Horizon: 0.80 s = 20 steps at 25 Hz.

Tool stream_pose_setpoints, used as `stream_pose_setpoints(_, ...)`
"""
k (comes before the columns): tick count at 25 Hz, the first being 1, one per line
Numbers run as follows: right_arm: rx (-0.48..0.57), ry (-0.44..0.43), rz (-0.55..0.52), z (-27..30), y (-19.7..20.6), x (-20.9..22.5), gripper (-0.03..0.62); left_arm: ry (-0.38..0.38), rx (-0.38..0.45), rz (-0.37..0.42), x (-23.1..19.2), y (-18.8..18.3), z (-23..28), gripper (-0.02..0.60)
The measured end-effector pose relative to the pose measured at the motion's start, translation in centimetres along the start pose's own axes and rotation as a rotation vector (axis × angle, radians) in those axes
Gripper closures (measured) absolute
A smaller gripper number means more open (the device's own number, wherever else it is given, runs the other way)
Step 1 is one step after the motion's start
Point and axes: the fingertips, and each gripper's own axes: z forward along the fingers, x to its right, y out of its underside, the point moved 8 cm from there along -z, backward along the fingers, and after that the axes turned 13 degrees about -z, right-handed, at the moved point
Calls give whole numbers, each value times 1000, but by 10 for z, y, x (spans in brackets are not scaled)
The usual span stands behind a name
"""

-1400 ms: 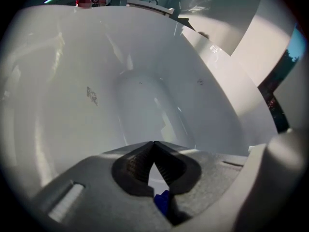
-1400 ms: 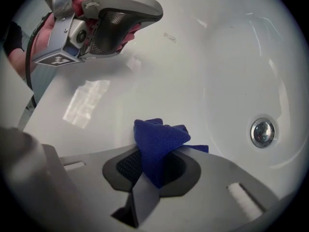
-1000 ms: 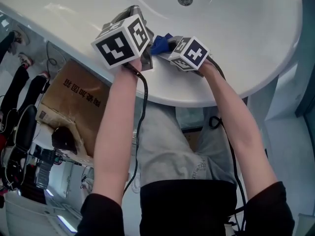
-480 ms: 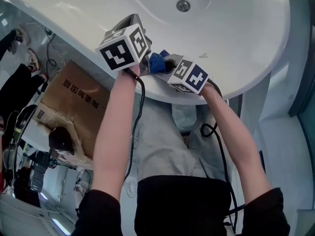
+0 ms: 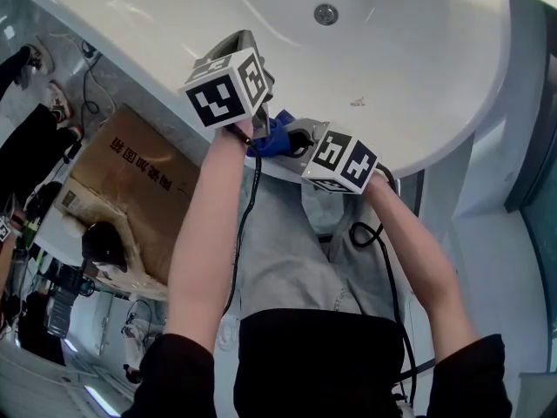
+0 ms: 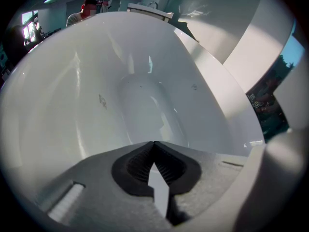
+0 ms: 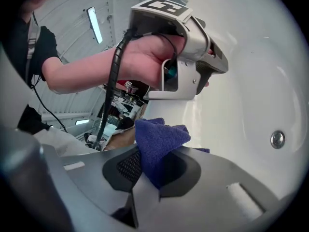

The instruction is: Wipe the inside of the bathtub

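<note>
White bathtub point(image 5: 435, 59) fills the bg; our right tool point(image 7: 150, 170) grips the blue cloth point(image 7: 159, 139) at the near rim, left tool point(image 6: 154, 149) closed, empty; we judge wiping inside barely begun, whole basin left.

A line of dark Chinese characters is printed on the cardboard box point(image 5: 130, 177) seen in the head view. They are turned well away from upright and cannot be read with certainty. Bold black-and-white square patterns, which are codes rather than letters, are borne on the left marker cube point(image 5: 224, 88) and the right marker cube point(image 5: 341, 161). In the left gripper view, small white print is carried on a dark panel point(image 6: 263, 105) at the right edge, too small to be made out. No numbers or brand names can be read.
</note>
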Motion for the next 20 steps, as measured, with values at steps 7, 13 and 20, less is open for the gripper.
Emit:
stream_pose_setpoints(7, 29, 42, -16, -22, -7, 20, 522, 12, 7, 4, 11, -7, 6, 580)
stream_pose_setpoints(13, -6, 195, -49, -83, -18, 91, 522, 21, 52, -80, 25, -20, 12, 580)
stream_pose_setpoints(20, -91, 315, -69, -128, -12, 164, 522, 37, 9, -76, 40, -1, 30, 580)
